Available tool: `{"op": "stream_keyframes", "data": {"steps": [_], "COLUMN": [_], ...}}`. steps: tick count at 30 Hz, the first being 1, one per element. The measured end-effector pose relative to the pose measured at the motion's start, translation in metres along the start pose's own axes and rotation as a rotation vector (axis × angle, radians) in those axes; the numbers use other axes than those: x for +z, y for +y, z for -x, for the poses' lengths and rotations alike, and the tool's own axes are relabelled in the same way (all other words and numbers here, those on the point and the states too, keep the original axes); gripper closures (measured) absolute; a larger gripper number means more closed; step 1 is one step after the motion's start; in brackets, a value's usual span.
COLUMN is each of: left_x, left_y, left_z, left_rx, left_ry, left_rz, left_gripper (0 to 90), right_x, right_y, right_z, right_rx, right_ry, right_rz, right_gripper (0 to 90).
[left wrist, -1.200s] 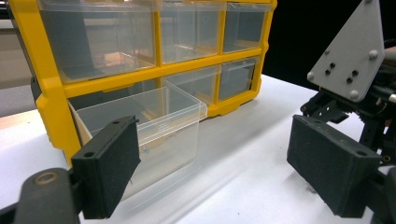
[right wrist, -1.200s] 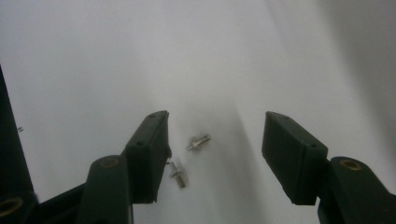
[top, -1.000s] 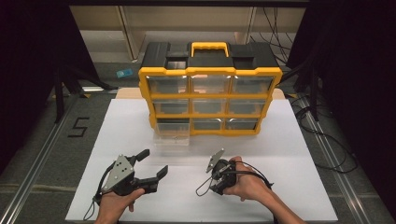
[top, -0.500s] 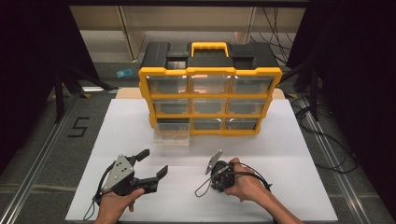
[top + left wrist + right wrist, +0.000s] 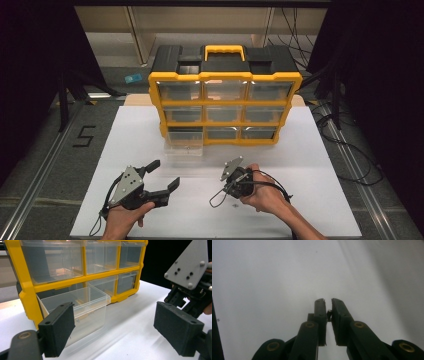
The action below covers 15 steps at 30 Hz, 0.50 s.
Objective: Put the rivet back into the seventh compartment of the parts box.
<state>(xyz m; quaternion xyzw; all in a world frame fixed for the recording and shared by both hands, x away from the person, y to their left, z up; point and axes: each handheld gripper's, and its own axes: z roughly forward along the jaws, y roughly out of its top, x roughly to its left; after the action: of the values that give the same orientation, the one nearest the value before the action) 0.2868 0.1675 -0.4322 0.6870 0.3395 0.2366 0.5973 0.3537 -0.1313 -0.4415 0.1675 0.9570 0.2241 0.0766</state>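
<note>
Left gripper (image 5: 159,176): held low over the white table (image 5: 310,165), jaws spread wide, nothing between them. Ahead of it: clear drawer (image 5: 82,307) pulled out of the bottom-left slot of the yellow organizer (image 5: 226,95), resting on the table. Right gripper (image 5: 328,307): pointed down at the table, well apart from the drawer, jaws just closed, nipping a small dark object (image 5: 329,313) too tiny to identify.
</note>
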Motion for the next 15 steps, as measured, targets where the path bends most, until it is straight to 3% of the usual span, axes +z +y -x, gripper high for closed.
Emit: {"op": "stream_keyframes", "data": {"steps": [11,15], "left_x": [0.0002,0.0005], "left_y": [-0.0001,-0.0002], "left_z": [-0.0005,-0.0003], "left_rx": [0.000,0.001], "left_ry": [0.001,-0.001], "left_rz": [-0.002,-0.004], "left_gripper": [16.7,16.7], "right_x": [-0.0038,-0.0067], "right_y": [0.0018,0.0052], "right_z": [0.0025,0.0037], "right_rx": [-0.014,-0.023], "right_ry": [-0.027,-0.032], "right_rz": [0.049,0.095], "right_gripper": [82.8,82.9]}}
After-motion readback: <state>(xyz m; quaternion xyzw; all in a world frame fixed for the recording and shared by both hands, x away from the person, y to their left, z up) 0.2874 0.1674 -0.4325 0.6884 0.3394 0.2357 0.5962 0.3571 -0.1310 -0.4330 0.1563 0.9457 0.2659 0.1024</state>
